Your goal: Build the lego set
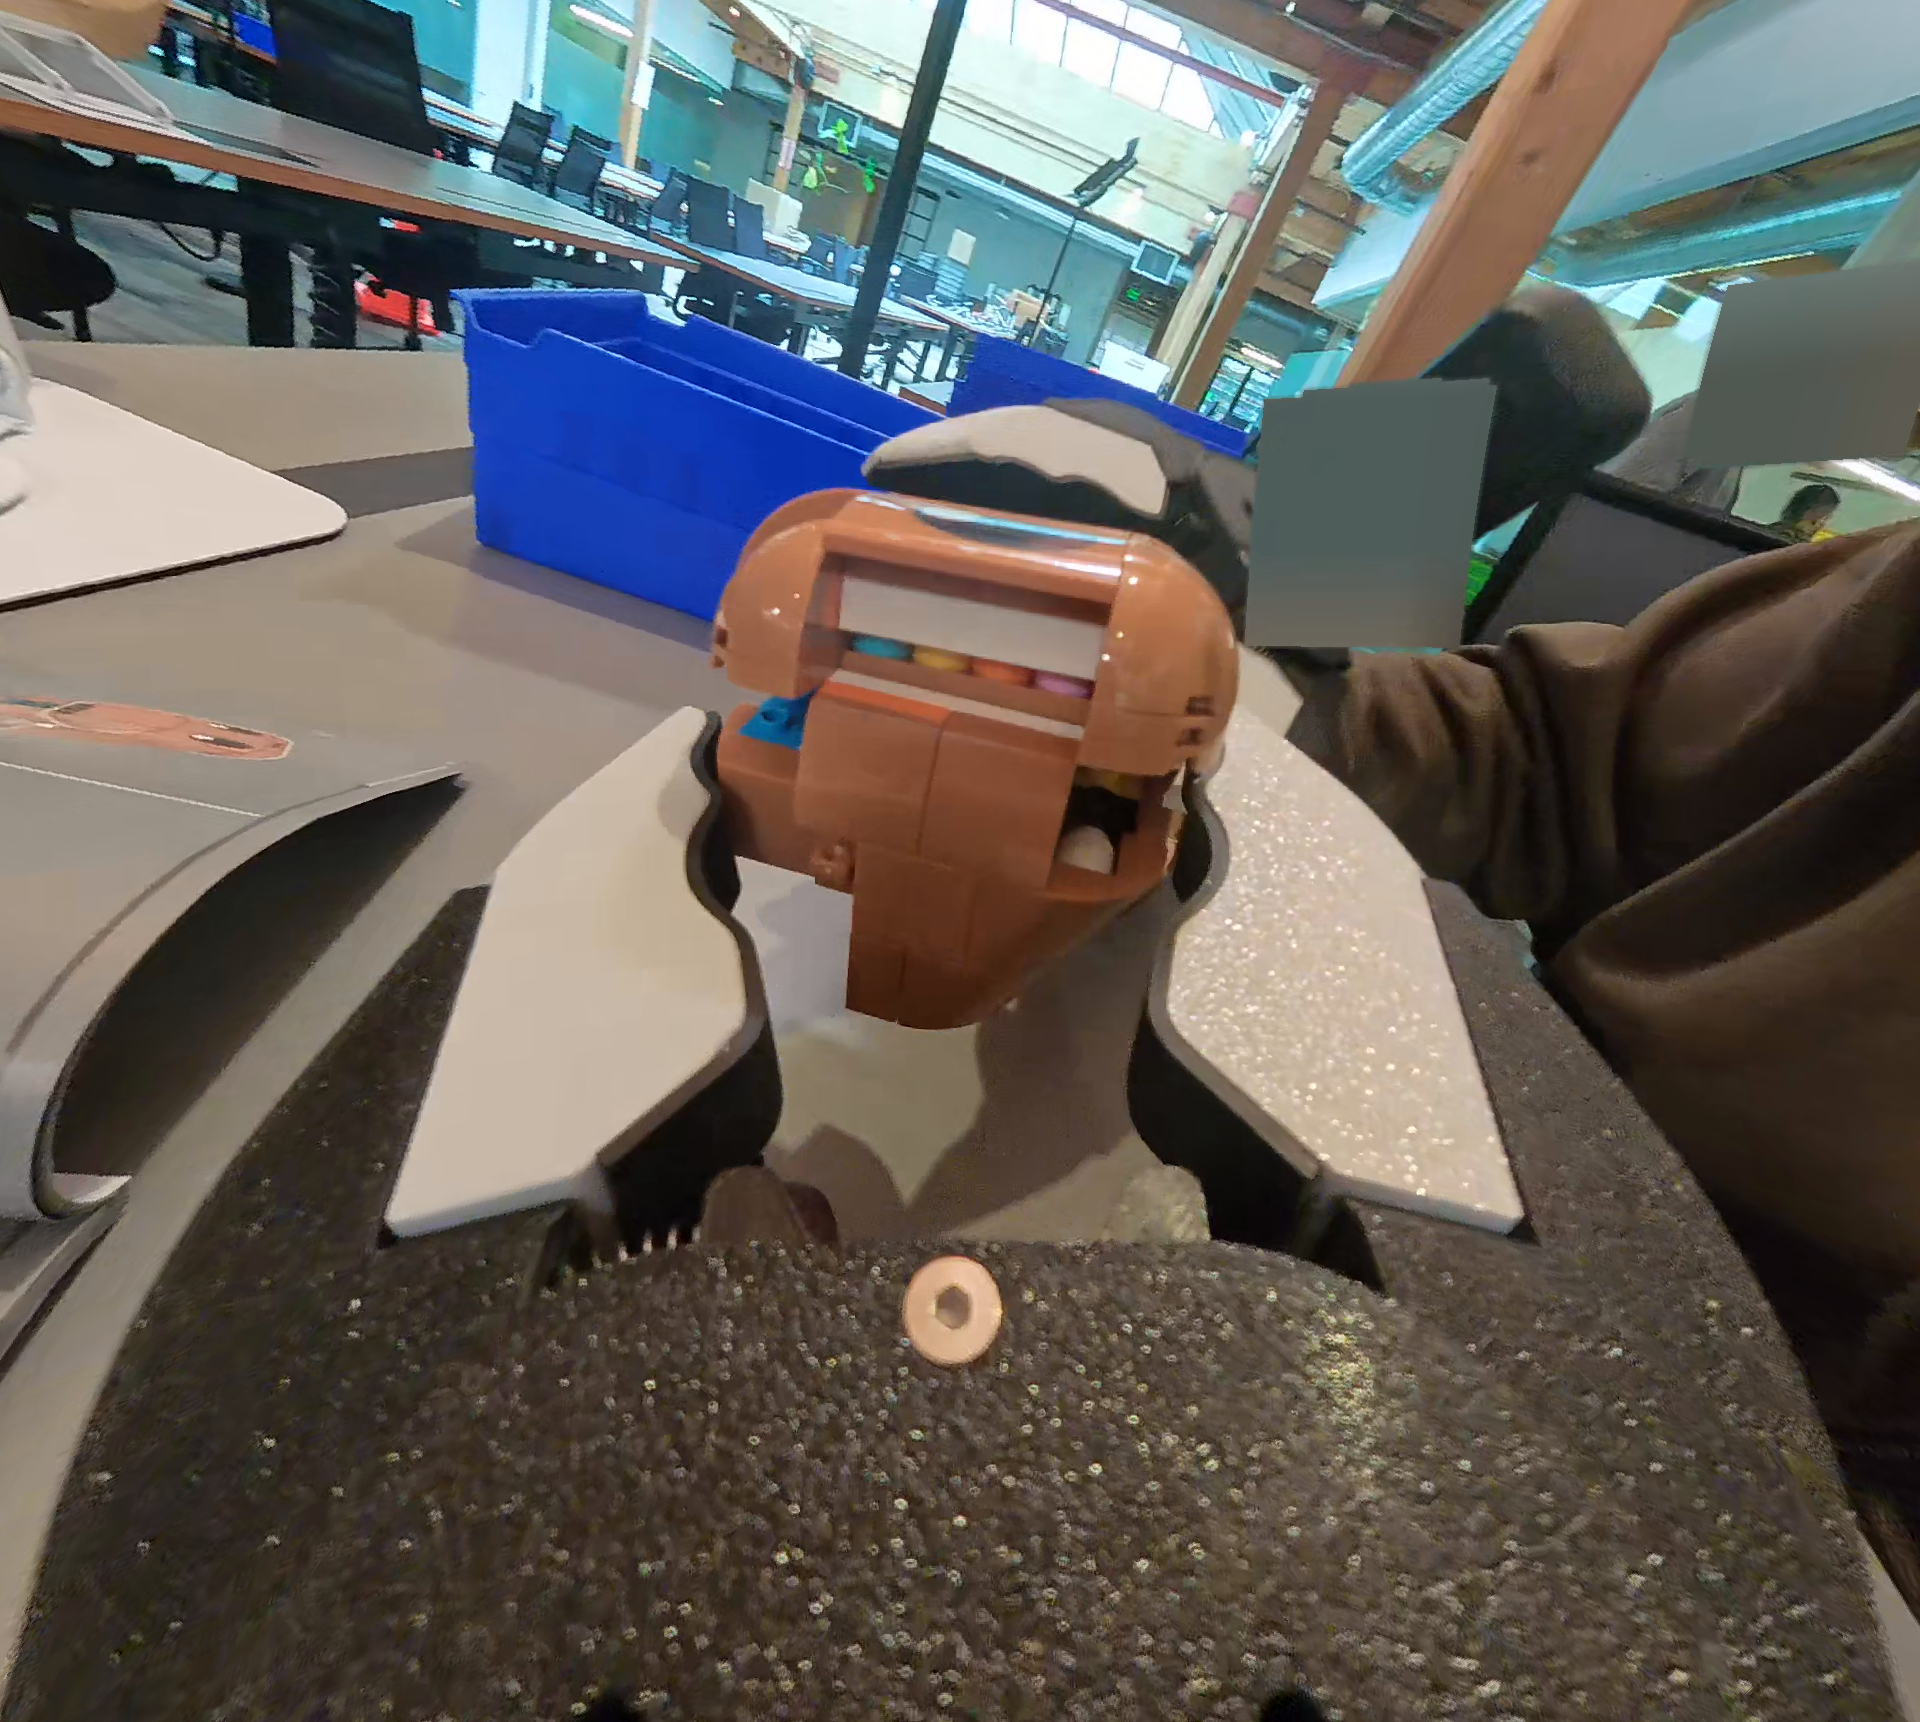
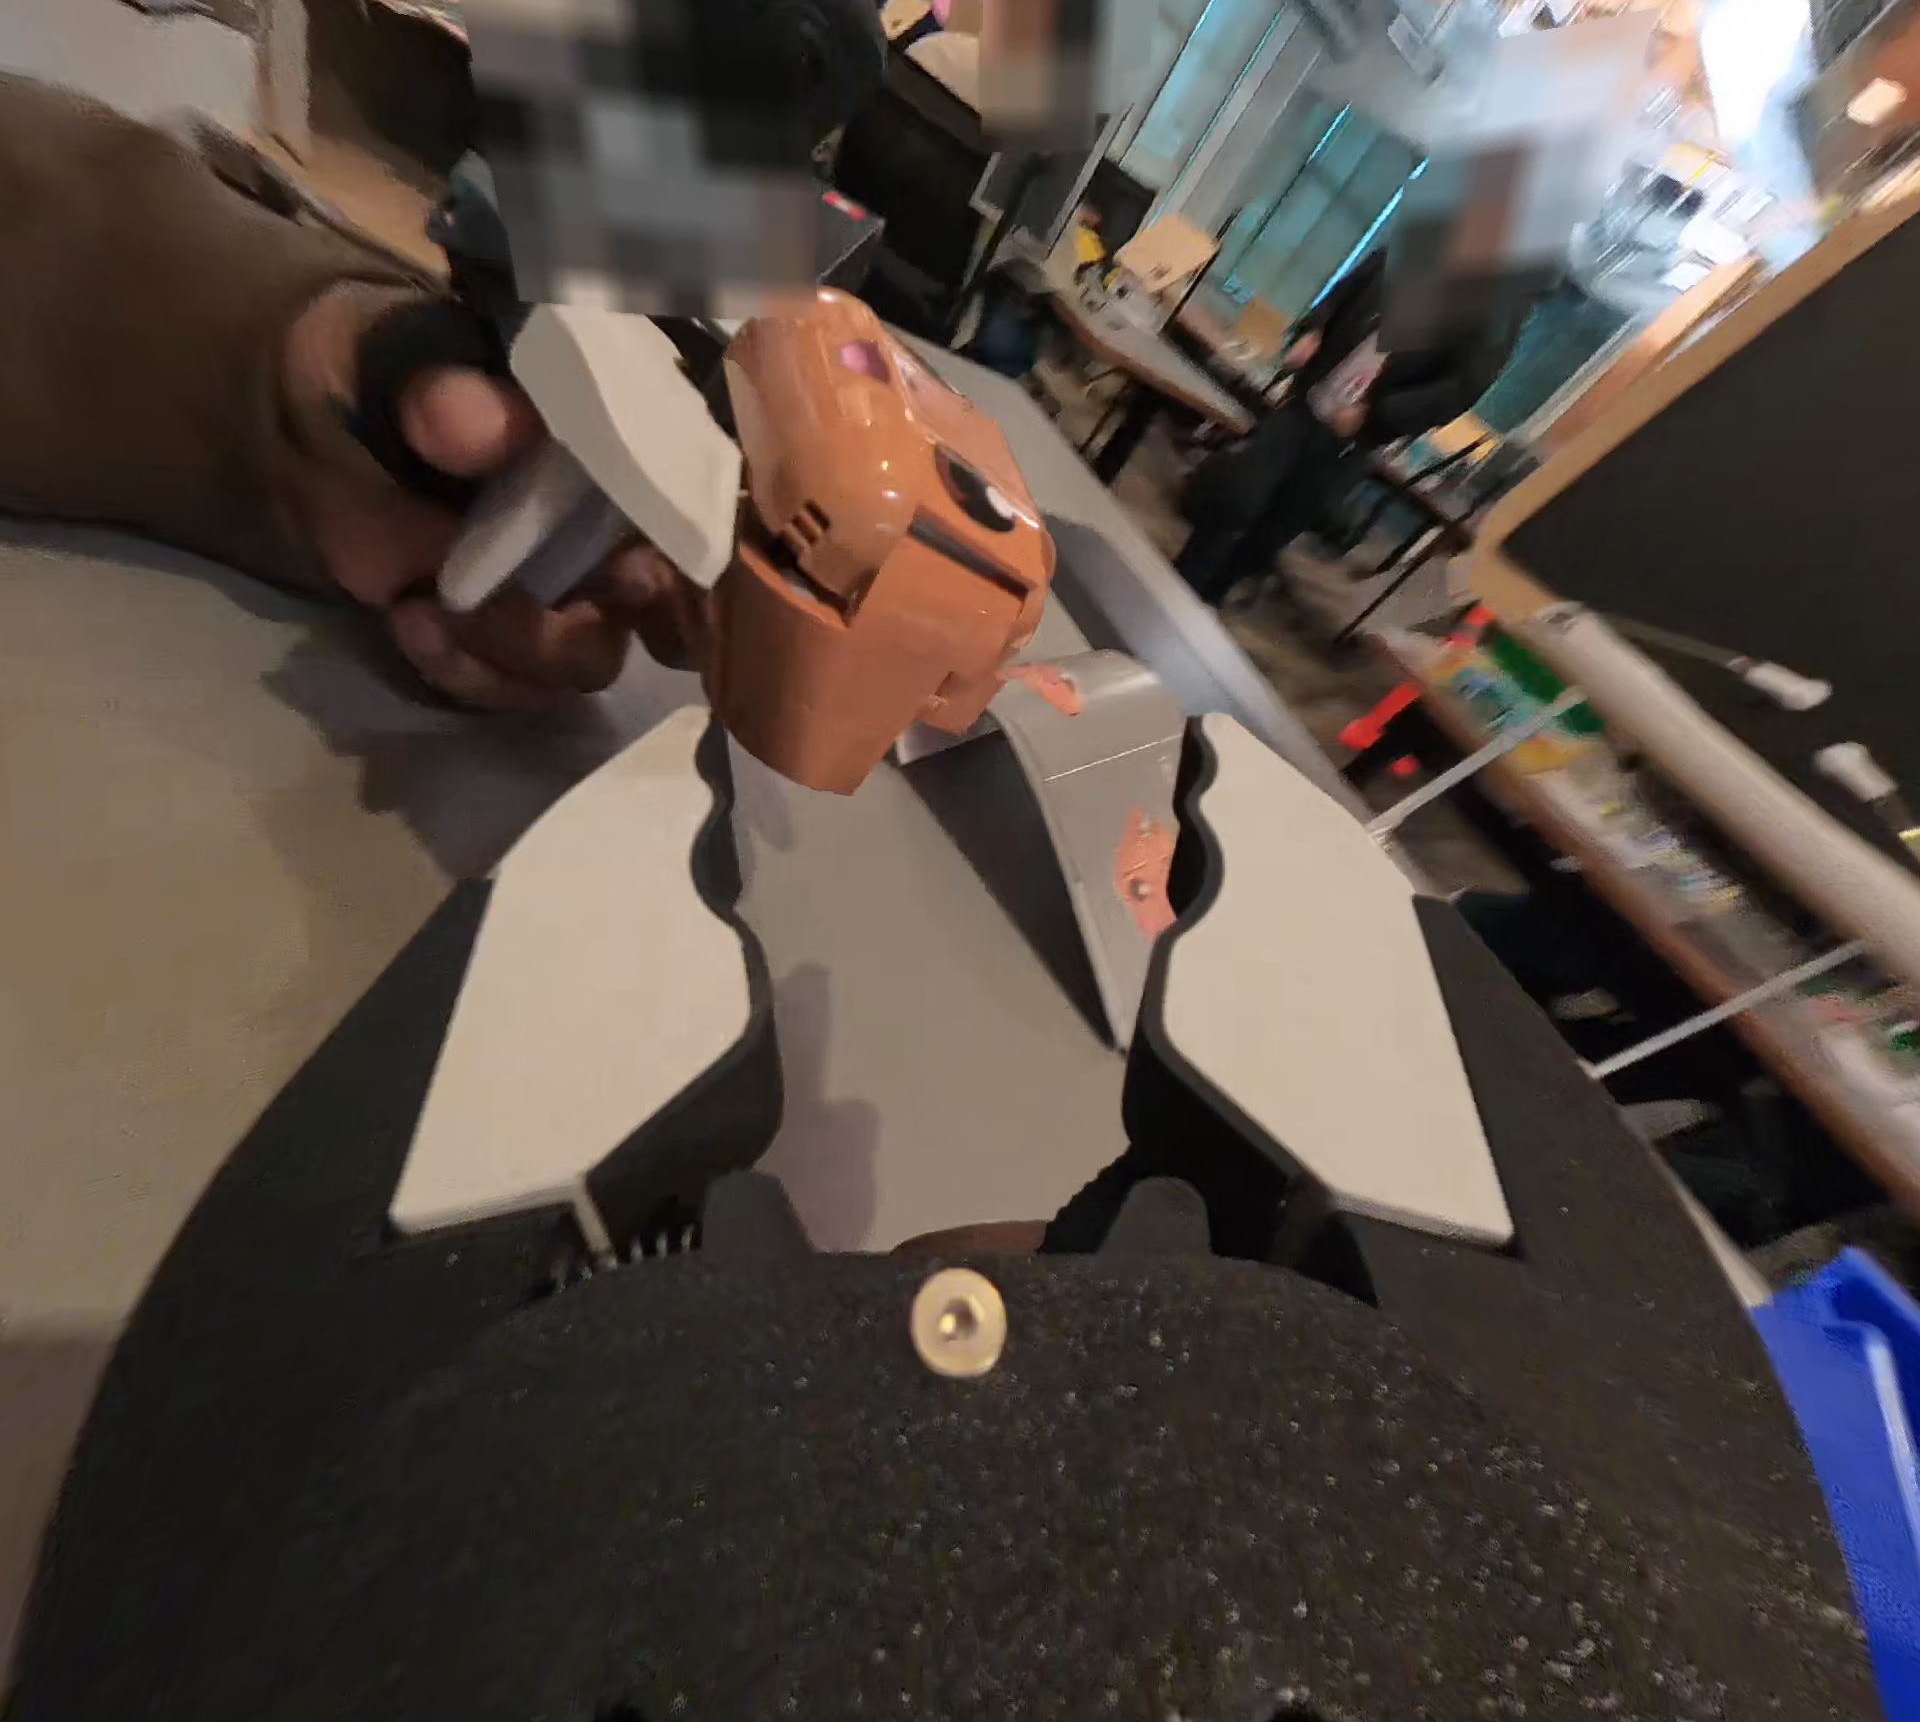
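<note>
Brown bricks fill the middle of the left wrist view: a rounded lego model point(image 1: 966, 768), tan and chestnut, is clamped between the two white fingers of the left gripper point(image 1: 951, 779) and held up off the grey table point(image 1: 343, 633). A slot across the model's upper part shows a row of small coloured round pieces — blue, yellow, orange, pink — under a white strip, and a little blue piece sticks out at its left edge. Beyond the model, the right gripper point(image 1: 1029, 451) shows as a white and black fingertip just over the model's top; whether it touches cannot be told. A brown sleeve point(image 1: 1662, 789) reaches in from the right.

A blue bin point(image 1: 644, 446) stands on the table farther back, and an open instruction booklet point(image 1: 197, 799) curls up at the left.

In the right wrist view the right gripper's own fingers point(image 2: 613, 966) stand spread with nothing between them. Ahead of them the model point(image 2: 883, 550) hangs in the other gripper's grasp above the table, a hand point(image 2: 488, 519) wrapped round that gripper's handle — the booklet point(image 2: 1091, 789) lies below.
</note>
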